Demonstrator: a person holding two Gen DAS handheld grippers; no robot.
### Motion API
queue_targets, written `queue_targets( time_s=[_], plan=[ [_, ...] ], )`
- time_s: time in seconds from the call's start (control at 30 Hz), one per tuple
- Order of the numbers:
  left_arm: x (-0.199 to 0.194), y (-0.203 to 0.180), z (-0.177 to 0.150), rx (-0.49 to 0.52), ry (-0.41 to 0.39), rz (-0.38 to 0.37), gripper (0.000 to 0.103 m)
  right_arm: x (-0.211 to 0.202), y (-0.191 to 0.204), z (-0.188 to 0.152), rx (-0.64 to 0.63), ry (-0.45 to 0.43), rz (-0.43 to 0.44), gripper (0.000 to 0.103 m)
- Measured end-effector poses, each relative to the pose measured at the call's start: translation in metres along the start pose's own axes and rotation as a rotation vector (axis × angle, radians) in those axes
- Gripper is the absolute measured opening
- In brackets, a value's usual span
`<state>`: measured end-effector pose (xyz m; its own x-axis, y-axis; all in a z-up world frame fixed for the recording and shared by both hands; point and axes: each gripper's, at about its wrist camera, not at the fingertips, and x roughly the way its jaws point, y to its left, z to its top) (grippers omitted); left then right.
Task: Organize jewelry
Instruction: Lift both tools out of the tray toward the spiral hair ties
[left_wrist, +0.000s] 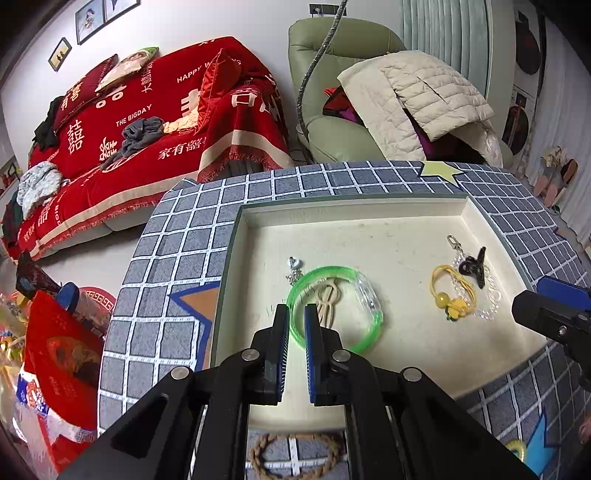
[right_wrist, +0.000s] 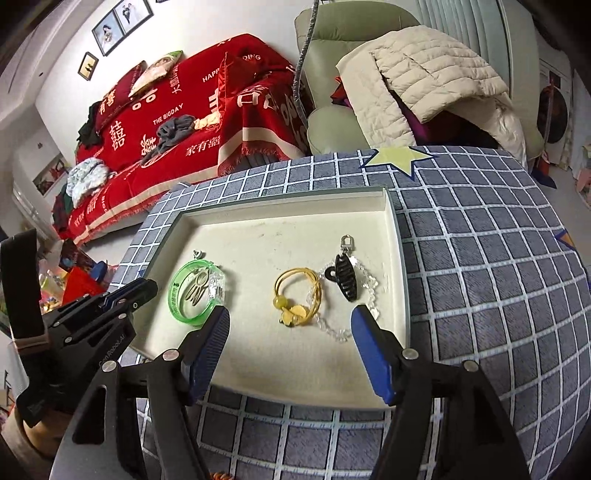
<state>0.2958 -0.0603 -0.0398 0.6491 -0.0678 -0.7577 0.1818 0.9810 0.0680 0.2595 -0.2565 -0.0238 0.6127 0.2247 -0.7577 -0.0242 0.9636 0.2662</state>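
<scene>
The jewelry lies mostly inside a shallow cream tray (right_wrist: 397, 236) that sits on the tabletop (right_wrist: 480, 258), which is covered in a grey checked cloth. Toward the tray's left side rests a translucent green bangle (left_wrist: 334, 306) with a beige looped cord (left_wrist: 327, 301) inside its ring and a small silver earring (left_wrist: 294, 264) just beyond it. Toward the right side a yellow cord bracelet (right_wrist: 297, 295) with a bead and charm lies touching a clear bead chain (right_wrist: 332, 330), whose silver clasp points to the far wall of the tray, and a black hair claw (right_wrist: 347, 277) rests across that chain. So several pieces appear to be gathered already. What seems left is outside the tray: a brown braided bracelet (left_wrist: 295, 456) lies on the cloth at the near edge, below the left hand-held gripper (left_wrist: 296, 314), and a small yellow ring-like item (left_wrist: 517, 448) sits at the near right, too cut off to identify. The left hand-held gripper hovers above the bangle's near rim with its jaws drawn narrow and nothing visibly between them. The right hand-held gripper (right_wrist: 290, 317) hangs over the yellow bracelet with its jaws wide and empty. Judging by this, the sorting is well along, with the outlying pieces likely still to be brought in.
</scene>
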Motion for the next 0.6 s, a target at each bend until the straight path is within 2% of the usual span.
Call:
queue_targets(
  time_s=[0.6],
  plan=[
    [-0.044,0.016,-0.029,-0.066,-0.002,-0.029,0.030,-0.048,0.002,-0.030,-0.004,-0.038,-0.010,0.083]
  ],
)
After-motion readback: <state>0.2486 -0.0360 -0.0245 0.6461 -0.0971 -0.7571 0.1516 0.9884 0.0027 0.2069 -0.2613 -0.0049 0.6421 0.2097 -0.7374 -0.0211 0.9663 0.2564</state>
